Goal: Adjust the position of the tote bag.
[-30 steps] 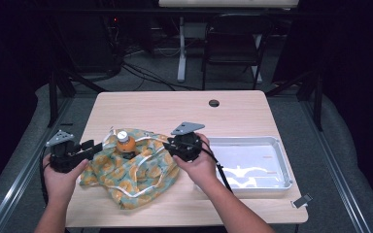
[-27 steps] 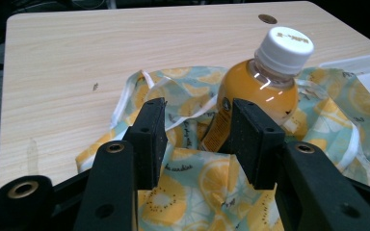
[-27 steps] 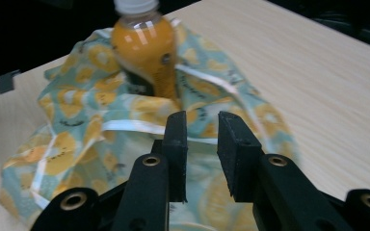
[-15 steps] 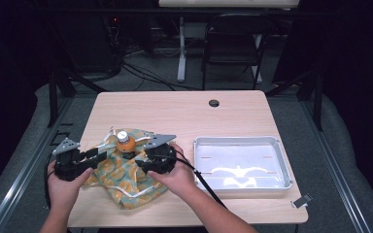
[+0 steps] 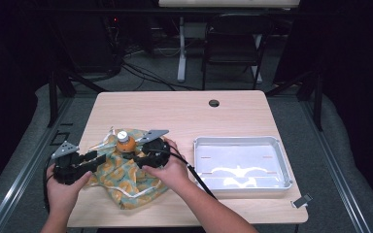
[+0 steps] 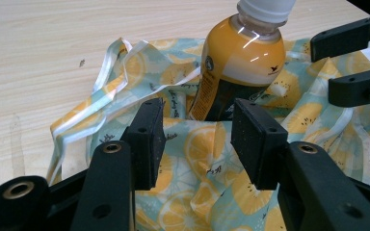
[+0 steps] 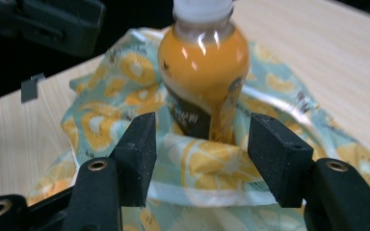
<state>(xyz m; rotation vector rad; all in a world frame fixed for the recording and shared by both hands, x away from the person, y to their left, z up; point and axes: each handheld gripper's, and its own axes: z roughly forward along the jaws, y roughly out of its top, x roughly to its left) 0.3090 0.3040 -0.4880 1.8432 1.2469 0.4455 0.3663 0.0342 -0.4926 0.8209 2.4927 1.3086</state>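
A bottle of orange juice (image 5: 125,141) with a white cap stands upright in a crumpled lemon-print cloth bag (image 5: 126,177) on the table's front left. My left gripper (image 5: 99,158) lies at the bag's left side, open, its pads (image 6: 147,134) resting over the fabric (image 6: 139,72) just short of the bottle (image 6: 243,62). My right gripper (image 5: 133,158) sits at the bottle's right, open, and its jaws have just been opening. The bag's rim (image 7: 207,187) and the bottle (image 7: 202,72) stand between its pads (image 7: 137,154), which do not press on either.
An empty metal tray (image 5: 243,143) lies on the right half of the table. A round cable hole (image 5: 214,103) is near the far edge and a small clip (image 5: 302,200) at the front right corner. A chair and cables stand beyond the table.
My right hand has moved left, from near the tray to close beside the bottle. The left hand has stayed at the bag's left side.
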